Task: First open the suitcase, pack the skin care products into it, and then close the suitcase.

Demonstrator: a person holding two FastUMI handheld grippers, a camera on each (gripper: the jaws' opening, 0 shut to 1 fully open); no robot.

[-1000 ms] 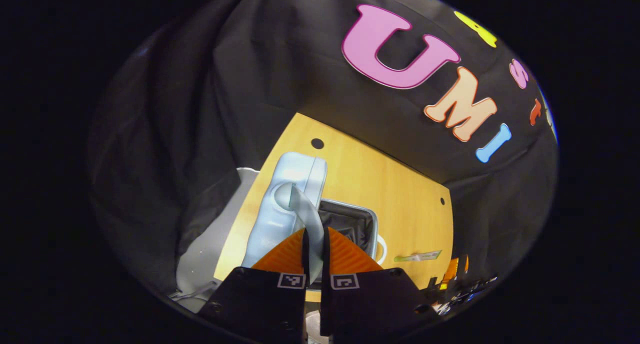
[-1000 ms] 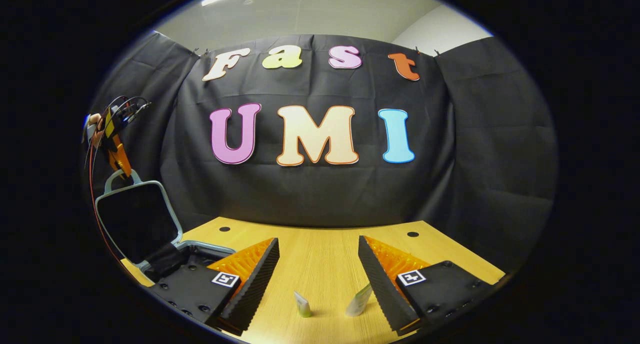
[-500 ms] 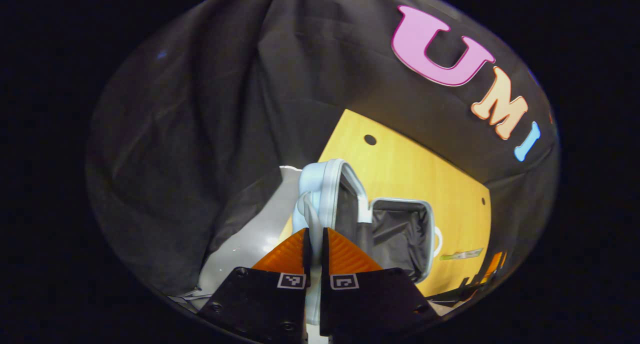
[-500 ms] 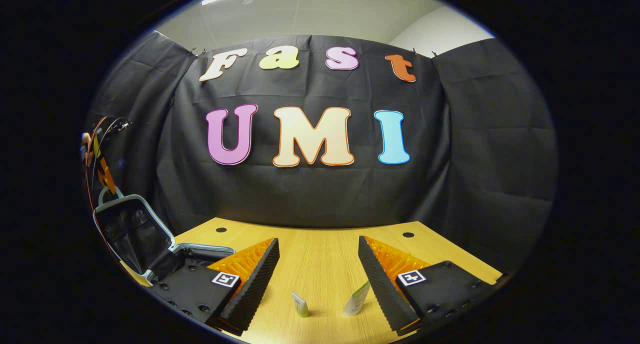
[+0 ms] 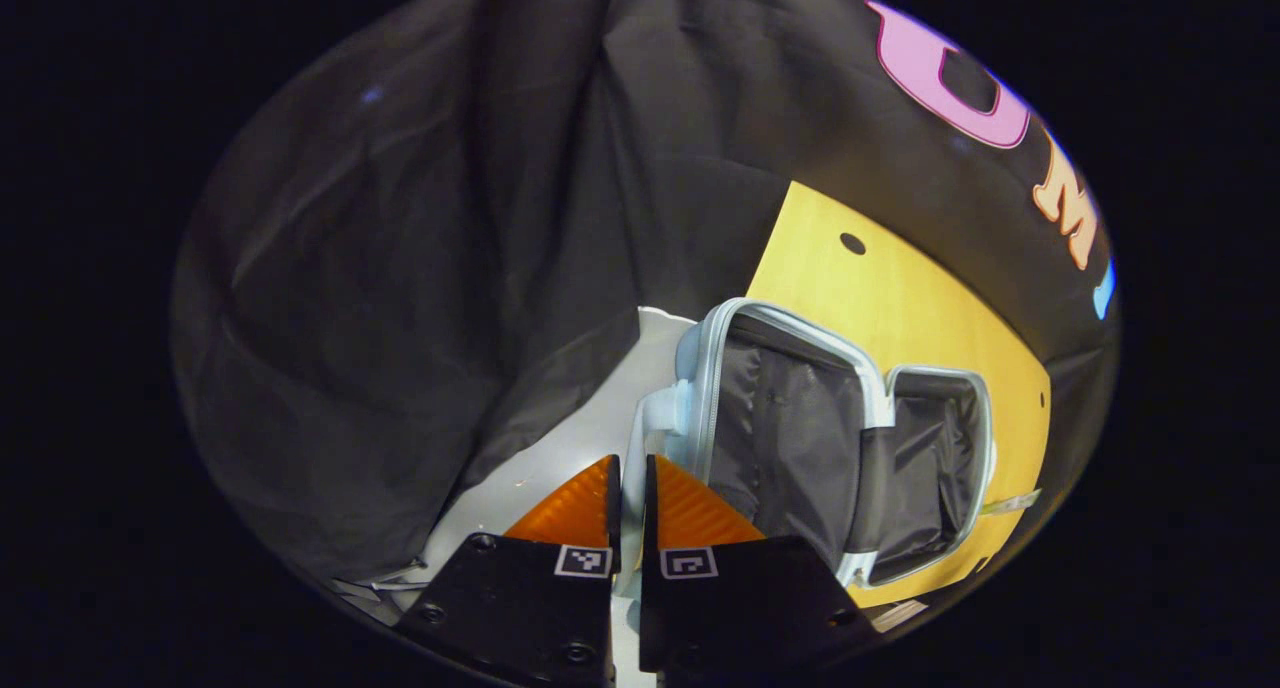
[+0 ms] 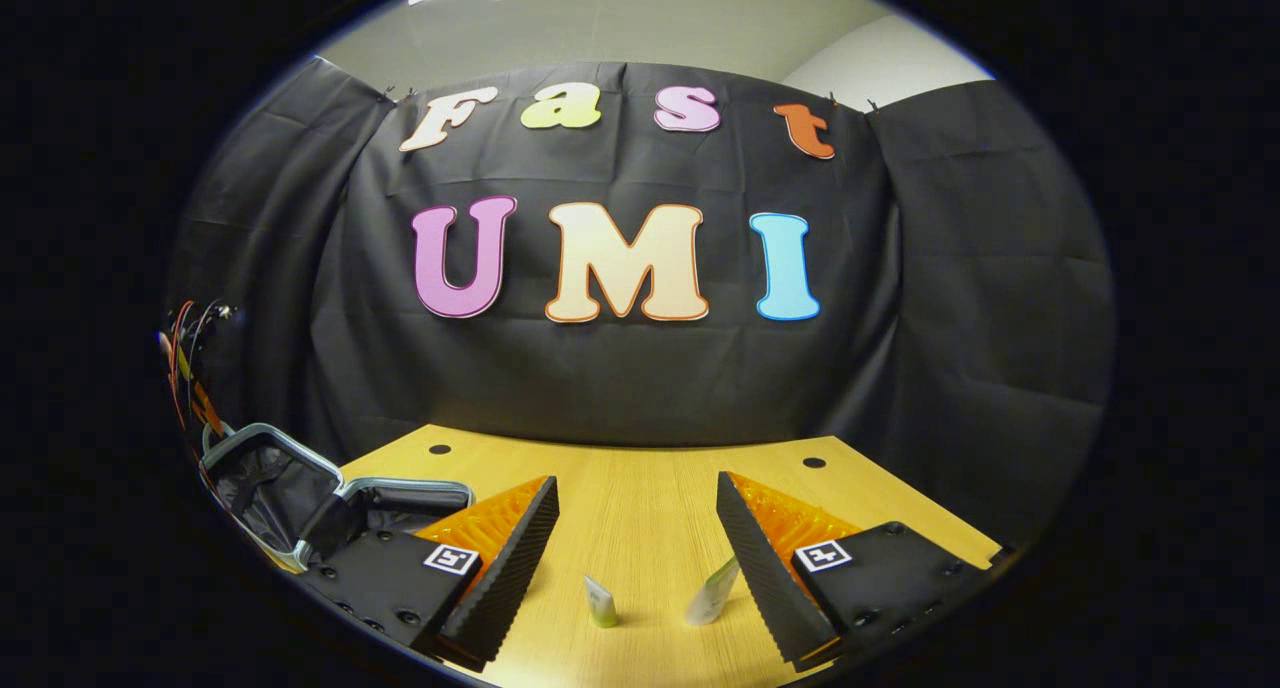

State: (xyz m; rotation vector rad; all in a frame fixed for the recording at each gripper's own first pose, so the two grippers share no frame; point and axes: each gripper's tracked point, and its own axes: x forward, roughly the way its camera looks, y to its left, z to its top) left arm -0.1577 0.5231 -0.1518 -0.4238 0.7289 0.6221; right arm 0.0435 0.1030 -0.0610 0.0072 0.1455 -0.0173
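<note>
In the left gripper view my left gripper (image 5: 630, 483) has its fingers pressed nearly together on the pale strap handle (image 5: 632, 448) of the suitcase (image 5: 930, 468), and over the last second the lid (image 5: 780, 418) has swung from nearly upright to folded well back, so the dark lining of both halves now faces up. I think the strap is pinched between the pads, though the sliver between them is narrow and I can't be sure both press on it. The base half lies on the wooden table (image 5: 880, 298) near its left end, and the lid hangs out past the table edge over the grey floor. I read the opening step as all but done; what's left is to let the lid rest and release the handle. In the right gripper view my right gripper (image 6: 637, 528) hovers low over the table with its fingers spread wide, and 2 small skin care tubes (image 6: 600, 604) (image 6: 708, 596) stand between them just ahead, well apart from the suitcase at far left (image 6: 400, 493). That hand looks placed for the first pick.
</note>
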